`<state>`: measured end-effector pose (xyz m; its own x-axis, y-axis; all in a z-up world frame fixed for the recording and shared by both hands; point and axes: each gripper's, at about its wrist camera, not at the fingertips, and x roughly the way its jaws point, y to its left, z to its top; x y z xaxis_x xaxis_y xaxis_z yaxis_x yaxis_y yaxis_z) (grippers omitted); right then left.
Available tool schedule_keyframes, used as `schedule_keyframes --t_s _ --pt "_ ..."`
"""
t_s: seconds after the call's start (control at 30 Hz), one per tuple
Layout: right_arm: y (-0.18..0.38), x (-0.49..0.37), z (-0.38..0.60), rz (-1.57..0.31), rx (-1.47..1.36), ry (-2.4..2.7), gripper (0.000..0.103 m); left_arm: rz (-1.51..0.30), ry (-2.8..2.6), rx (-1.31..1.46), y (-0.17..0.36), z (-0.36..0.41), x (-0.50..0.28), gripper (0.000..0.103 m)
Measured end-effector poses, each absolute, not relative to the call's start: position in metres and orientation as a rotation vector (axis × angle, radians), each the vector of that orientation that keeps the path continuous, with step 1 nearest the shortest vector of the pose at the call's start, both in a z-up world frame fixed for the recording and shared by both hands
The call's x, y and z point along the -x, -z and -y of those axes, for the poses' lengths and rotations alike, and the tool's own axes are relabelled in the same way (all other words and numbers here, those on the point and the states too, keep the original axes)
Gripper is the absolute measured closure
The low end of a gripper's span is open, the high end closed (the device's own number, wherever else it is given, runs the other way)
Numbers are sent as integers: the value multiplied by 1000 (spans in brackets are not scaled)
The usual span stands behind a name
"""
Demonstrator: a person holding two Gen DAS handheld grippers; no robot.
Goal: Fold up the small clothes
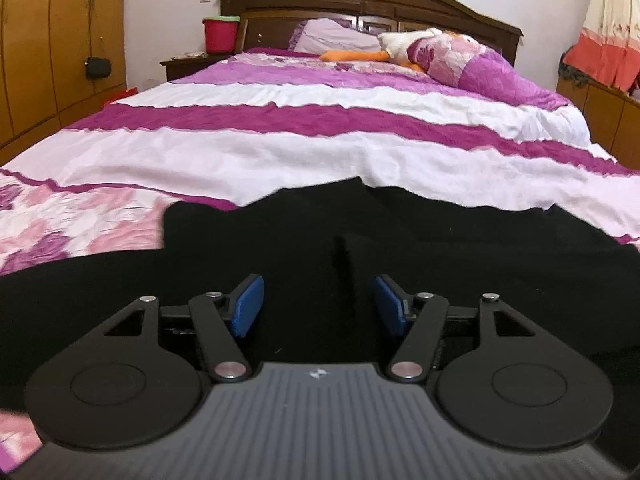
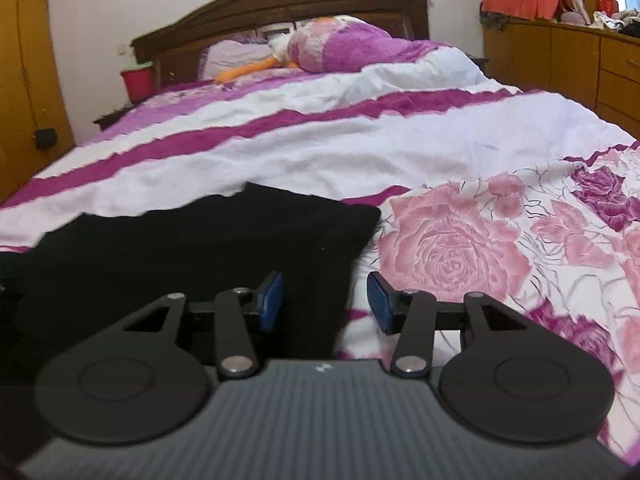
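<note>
A black garment (image 1: 400, 248) lies spread on the bed's near end, with a folded ridge running down its middle. My left gripper (image 1: 318, 304) hovers just over it, its blue pads (image 1: 248, 306) standing apart and pressing on nothing. In the right wrist view the same black garment (image 2: 200, 240) fills the lower left, its right edge ending by the rose-print cover. My right gripper (image 2: 326, 300) is open over that edge; the cloth's border lies below the gap between the blue pads (image 2: 378, 300), untouched by them.
The bed cover (image 1: 320, 152) has white and magenta stripes and pink rose print (image 2: 460, 236). A plush duck (image 1: 400, 46) and pillows lie at the headboard. A red bucket (image 1: 220, 34) stands on the nightstand, a wooden wardrobe (image 1: 52, 40) at left, a cabinet (image 2: 580, 60) at right.
</note>
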<state>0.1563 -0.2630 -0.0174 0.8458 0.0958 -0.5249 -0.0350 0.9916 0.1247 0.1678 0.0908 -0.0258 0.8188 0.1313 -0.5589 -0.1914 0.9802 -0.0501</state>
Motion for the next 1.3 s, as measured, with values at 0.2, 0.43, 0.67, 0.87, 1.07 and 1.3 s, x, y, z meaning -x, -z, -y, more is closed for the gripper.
schedule_keyframes --t_s 0.2,0.43,0.67,0.87,1.07,1.3 --pt "-5 -108 258 -536 -147 -123 54 -568 -197 165 1 -107 -115 32" --pt "-12 -57 254 -545 -172 -170 54 -567 -328 242 -7 -129 -52 31" --pt "-8 -24 249 -550 -131 -190 54 -551 -437 371 2 -161 -6 27" --pt "6 -12 244 -580 -85 -187 54 -557 -522 489 18 -186 1 26" --pt "24 -14 243 -634 -84 -175 54 -556 -563 622 36 -211 -3 26" --pt "39 -13 240 -644 -69 -168 49 -557 -585 578 43 -222 -26 21"
